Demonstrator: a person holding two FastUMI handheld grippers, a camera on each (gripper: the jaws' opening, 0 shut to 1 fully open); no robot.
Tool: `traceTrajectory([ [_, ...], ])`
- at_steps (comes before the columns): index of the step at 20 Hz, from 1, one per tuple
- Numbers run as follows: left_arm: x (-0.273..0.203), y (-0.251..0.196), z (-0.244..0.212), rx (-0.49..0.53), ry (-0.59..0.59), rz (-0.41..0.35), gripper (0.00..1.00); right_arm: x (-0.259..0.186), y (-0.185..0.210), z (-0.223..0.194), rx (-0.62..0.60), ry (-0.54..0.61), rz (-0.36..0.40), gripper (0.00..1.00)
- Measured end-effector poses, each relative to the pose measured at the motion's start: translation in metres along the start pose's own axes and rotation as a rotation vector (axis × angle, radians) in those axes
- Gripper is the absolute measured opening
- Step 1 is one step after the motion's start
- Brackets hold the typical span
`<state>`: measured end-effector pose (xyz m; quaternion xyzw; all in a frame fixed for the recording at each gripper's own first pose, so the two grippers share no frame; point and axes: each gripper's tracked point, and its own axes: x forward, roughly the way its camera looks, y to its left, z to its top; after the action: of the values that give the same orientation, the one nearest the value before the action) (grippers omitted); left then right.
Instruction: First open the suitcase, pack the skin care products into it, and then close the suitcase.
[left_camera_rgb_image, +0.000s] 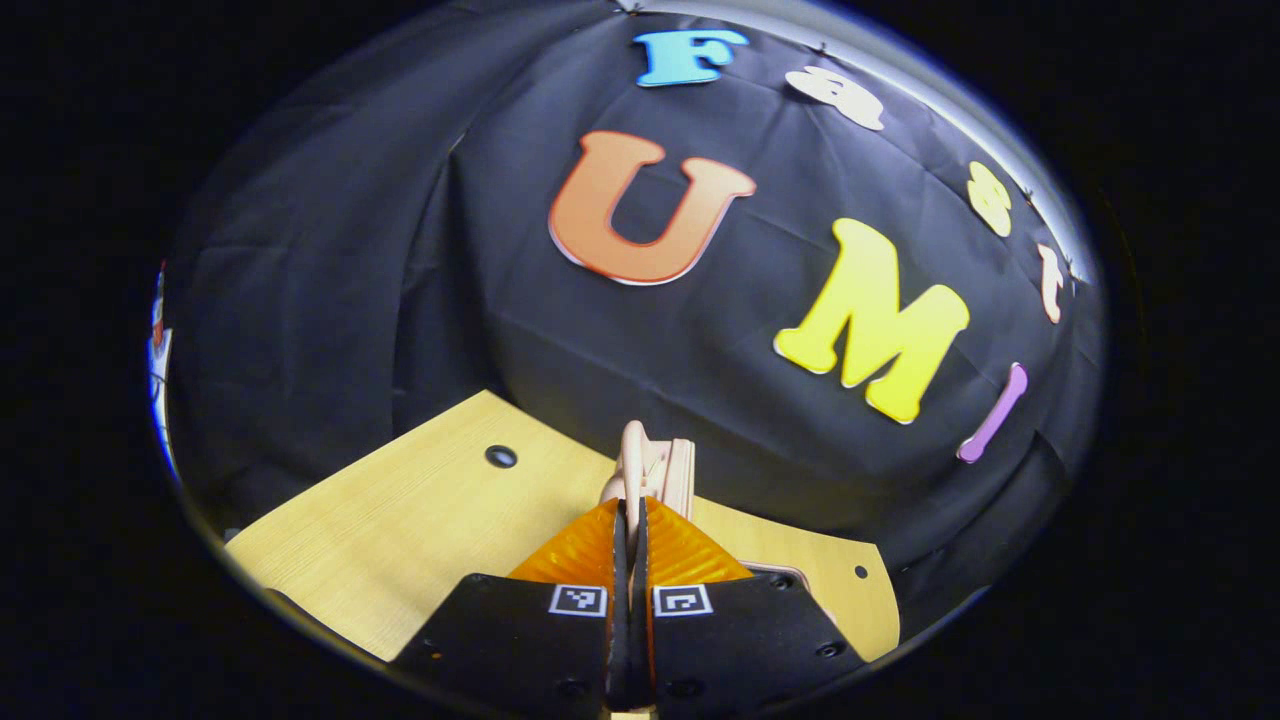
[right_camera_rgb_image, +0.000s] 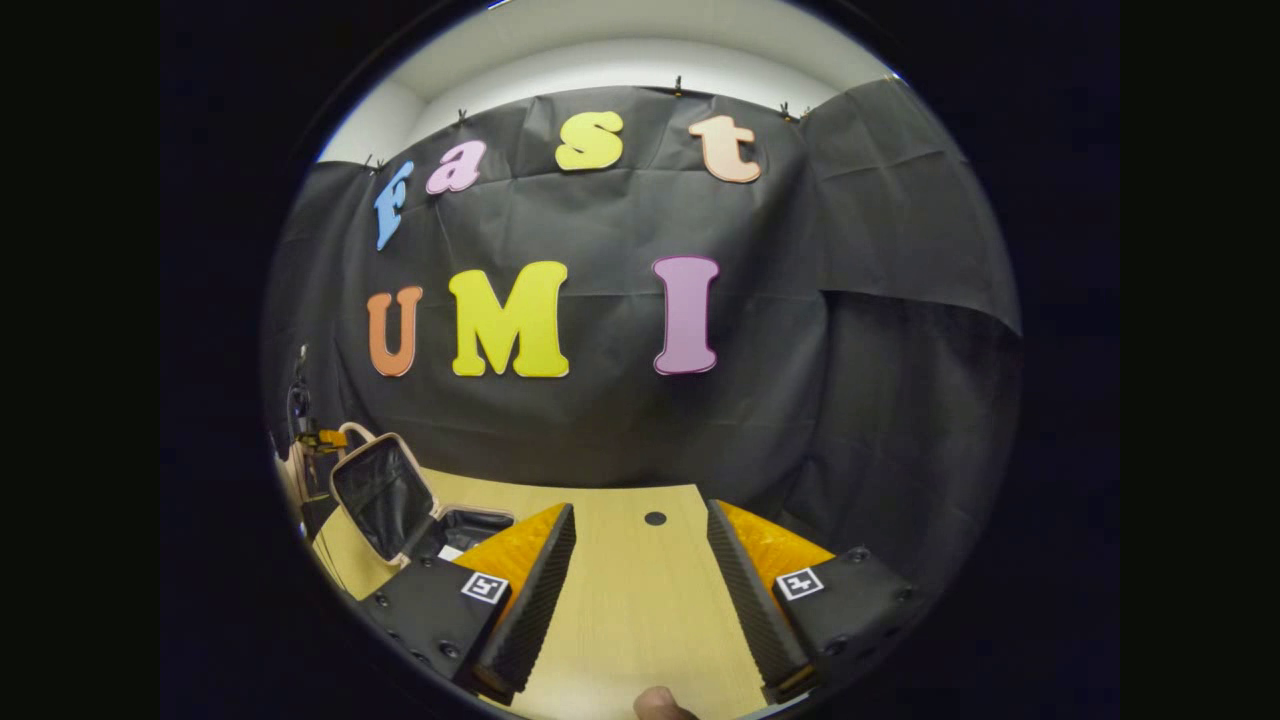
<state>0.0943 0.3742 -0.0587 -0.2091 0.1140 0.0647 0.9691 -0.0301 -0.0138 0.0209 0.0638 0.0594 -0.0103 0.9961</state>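
With the suitcase (right_camera_rgb_image: 385, 500) taken as the landmark, the scene is read from its far left side across to the right. In the right gripper view the case is seen at the left edge of the wooden table (right_camera_rgb_image: 640, 600), its lid (right_camera_rgb_image: 378, 495) raised nearly upright so that the dark lining faces the open base (right_camera_rgb_image: 470, 525). Just beyond the lid's top edge the left gripper (right_camera_rgb_image: 318, 438) is glimpsed small and far off. In the left gripper view that gripper (left_camera_rgb_image: 630, 520) is seen with its fingers drawn together on a thin pale edge or handle of the case (left_camera_rgb_image: 650, 465); the lid is judged to be held up this way so that the base stays clear for packing or so that it can be swung shut. To the right of the suitcase, the right gripper (right_camera_rgb_image: 640, 560) is held over bare tabletop with its fingers spread wide and nothing between them, apparently kept free for the next item. A small round hole in the table (right_camera_rgb_image: 655, 518) lies ahead of it. Whether skin care products are already inside cannot be told, as the base is largely hidden behind a finger (right_camera_rgb_image: 530, 580) of the right gripper. Nothing is seen standing between the right gripper and the case.
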Motion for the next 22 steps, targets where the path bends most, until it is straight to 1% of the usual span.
traceTrajectory([
  [2, -0.006, -0.034, 0.0, 0.065, -0.005, -0.016, 0.03, 0.002, -0.007, -0.003, 0.001, 0.001, 0.019, 0.78],
  [5, -0.011, -0.082, -0.01, 0.137, -0.002, -0.051, 0.03, 0.002, -0.015, -0.008, 0.003, 0.004, 0.055, 0.78],
  [6, -0.012, -0.093, -0.015, 0.15, 0.001, -0.057, 0.03, 0.003, -0.019, -0.008, -0.003, 0.002, 0.063, 0.77],
  [7, -0.014, -0.105, -0.02, 0.15, 0.003, -0.066, 0.03, 0.004, -0.021, -0.01, -0.006, 0.002, 0.073, 0.78],
  [9, -0.019, -0.123, -0.028, 0.138, 0.007, -0.077, 0.03, 0.005, -0.027, -0.012, 0.009, 0.004, 0.09, 0.77],
  [10, -0.02, -0.131, -0.034, 0.141, 0.011, -0.081, 0.03, 0.005, -0.029, -0.013, 0.019, 0.008, 0.1, 0.78],
  [14, -0.022, -0.168, -0.057, 0.173, 0.043, -0.107, 0.03, 0.008, -0.041, -0.017, 0.022, 0.015, 0.127, 0.78],
  [16, -0.022, -0.186, -0.071, 0.181, 0.055, -0.108, 0.03, 0.008, -0.047, -0.02, 0.029, 0.026, 0.137, 0.78],
  [19, -0.021, -0.215, -0.1, 0.174, 0.09, -0.129, 0.04, 0.009, -0.053, -0.026, 0.03, 0.035, 0.151, 0.78],
  [22, -0.016, -0.241, -0.135, 0.209, 0.147, -0.144, 0.03, 0.01, -0.059, -0.036, 0.035, 0.059, 0.164, 0.78],
])
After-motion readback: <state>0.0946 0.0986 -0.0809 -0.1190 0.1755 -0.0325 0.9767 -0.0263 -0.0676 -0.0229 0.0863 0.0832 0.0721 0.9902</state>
